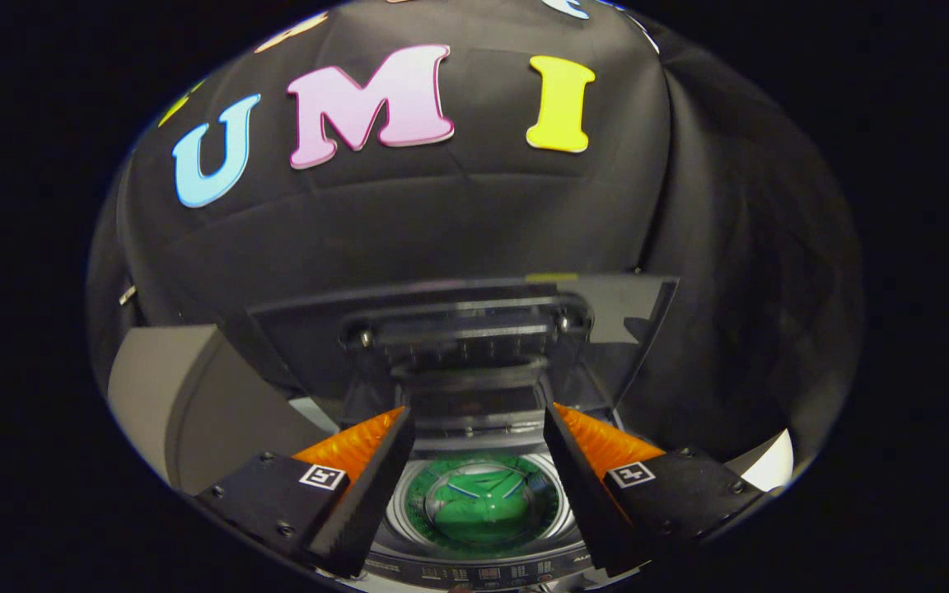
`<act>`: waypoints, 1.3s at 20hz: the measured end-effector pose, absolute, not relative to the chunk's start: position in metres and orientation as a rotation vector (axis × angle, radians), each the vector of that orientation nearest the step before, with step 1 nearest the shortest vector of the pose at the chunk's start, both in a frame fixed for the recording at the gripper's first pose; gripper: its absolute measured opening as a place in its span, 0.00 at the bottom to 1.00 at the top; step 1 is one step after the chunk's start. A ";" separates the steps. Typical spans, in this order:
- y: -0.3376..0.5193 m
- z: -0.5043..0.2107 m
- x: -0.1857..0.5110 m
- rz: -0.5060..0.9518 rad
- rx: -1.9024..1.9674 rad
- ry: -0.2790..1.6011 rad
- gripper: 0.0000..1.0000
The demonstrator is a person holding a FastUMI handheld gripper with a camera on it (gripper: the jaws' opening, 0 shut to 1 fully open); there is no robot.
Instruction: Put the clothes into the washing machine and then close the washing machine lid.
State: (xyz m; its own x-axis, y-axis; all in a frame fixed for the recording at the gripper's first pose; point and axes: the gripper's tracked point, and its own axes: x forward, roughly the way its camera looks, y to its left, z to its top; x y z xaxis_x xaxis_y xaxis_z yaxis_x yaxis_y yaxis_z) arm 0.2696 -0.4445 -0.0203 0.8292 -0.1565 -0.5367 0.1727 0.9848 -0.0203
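Observation:
The washing machine is seen from above with its drum open below the fingers. Green clothes lie bunched inside the drum, framed between the two fingers. The dark see-through lid stands raised just beyond the fingertips, its hinge bar across the middle. My gripper is open above the drum's mouth, its tips at the lid's lower edge, one on each side of the lid's middle section. Nothing is pressed between the fingers. I cannot tell whether the tips touch the lid.
The machine's control panel runs along the rim nearest me, under the fingers. The booth's black cloth wall hangs close behind and to the right of the lid. A white corner of the machine shows on the right.

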 end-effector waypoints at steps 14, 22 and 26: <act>-0.445 0.026 0.373 -0.172 0.006 0.498 0.99; -0.441 0.005 0.375 -0.159 -0.019 0.495 1.00; -0.442 0.006 0.363 -0.156 -0.015 0.478 1.00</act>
